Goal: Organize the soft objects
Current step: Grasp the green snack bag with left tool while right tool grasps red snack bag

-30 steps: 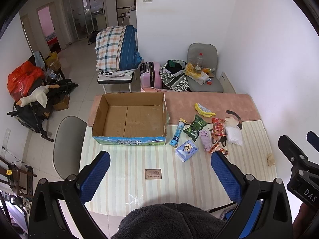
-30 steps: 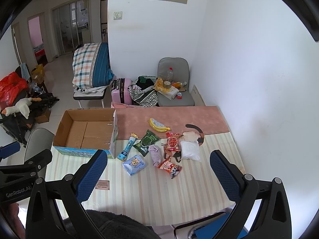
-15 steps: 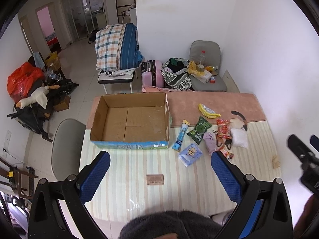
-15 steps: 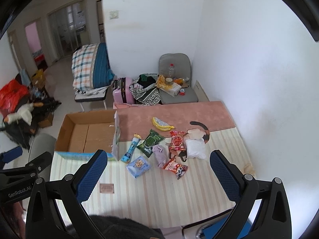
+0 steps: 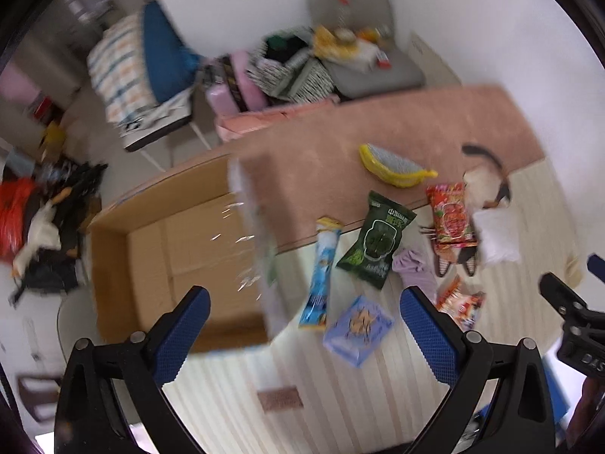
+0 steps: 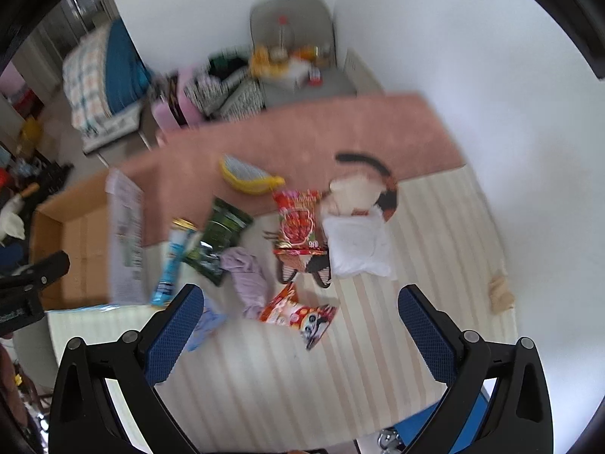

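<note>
Motion blur smears the cardboard box (image 5: 181, 249) wall.

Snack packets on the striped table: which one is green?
The green packet, lying between the tall blue tube packet and the lilac cloth. The other packets are red, red-orange or pale blue.

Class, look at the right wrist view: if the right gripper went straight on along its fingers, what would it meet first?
Probably the red snack packet, lying on the striped table between the open fingers of the right gripper. Blur leaves depth uncertain.
</note>
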`<state>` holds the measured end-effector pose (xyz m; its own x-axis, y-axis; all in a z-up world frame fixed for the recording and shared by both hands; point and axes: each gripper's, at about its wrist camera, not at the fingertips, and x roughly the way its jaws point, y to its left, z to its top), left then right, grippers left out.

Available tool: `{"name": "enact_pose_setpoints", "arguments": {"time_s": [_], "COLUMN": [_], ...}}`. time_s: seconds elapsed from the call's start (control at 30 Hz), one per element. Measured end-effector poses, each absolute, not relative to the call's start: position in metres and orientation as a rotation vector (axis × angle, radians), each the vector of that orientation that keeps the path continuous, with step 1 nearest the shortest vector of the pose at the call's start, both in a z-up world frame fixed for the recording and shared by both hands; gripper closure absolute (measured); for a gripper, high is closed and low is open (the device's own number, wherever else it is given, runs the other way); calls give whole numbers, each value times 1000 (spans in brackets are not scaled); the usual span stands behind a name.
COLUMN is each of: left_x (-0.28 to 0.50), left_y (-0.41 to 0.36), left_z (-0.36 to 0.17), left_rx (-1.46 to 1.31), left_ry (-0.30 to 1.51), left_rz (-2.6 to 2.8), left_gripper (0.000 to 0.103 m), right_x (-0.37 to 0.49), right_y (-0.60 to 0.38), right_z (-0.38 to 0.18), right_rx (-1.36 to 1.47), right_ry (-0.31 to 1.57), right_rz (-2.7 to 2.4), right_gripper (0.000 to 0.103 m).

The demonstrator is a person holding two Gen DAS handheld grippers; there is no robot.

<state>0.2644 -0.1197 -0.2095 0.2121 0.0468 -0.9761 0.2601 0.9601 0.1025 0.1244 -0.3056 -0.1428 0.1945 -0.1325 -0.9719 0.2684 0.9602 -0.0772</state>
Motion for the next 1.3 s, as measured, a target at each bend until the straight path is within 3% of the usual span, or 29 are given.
{"name": "enact_pose_setpoints", "arguments": {"time_s": [0.17, 0.33, 0.47, 0.5, 0.63, 0.73, 1.13, 1.3], "left_x": [309, 332, 341, 342, 350, 361, 358, 339], "left_y": [-180, -214, -228, -230, -223, -204, -159, -145], "left_z": [-301, -383, -430, -438, -448, -441, -440, -441], "left_rx": [406, 453, 532, 535, 438, 343, 143, 124], "left_ry": [1492, 1644, 1691, 1705, 1754, 1774, 1851, 1865], "left_rz": [-253, -313, -301, -305, -296, -257, -214, -225], "left_gripper": [7, 7, 9, 13, 49, 61, 58, 47], "right_x": [191, 217, 228, 232, 249, 254, 268, 273], "right_y": [-348, -375, -382, -382, -378, -371, -327, -322], "right_z": [-254, -332, -361, -364, -375, -377, -386, -397], "right_rx": [171, 225, 217, 211, 235, 263, 294, 295], "right_ry": [1466, 1546, 1558, 1553, 1559, 1563, 1653, 1677], "right_rz": [-279, -300, -283, -281, -245, -200, -118, -141], "right_gripper": [0, 0, 0, 0, 0, 0, 6, 6]}}
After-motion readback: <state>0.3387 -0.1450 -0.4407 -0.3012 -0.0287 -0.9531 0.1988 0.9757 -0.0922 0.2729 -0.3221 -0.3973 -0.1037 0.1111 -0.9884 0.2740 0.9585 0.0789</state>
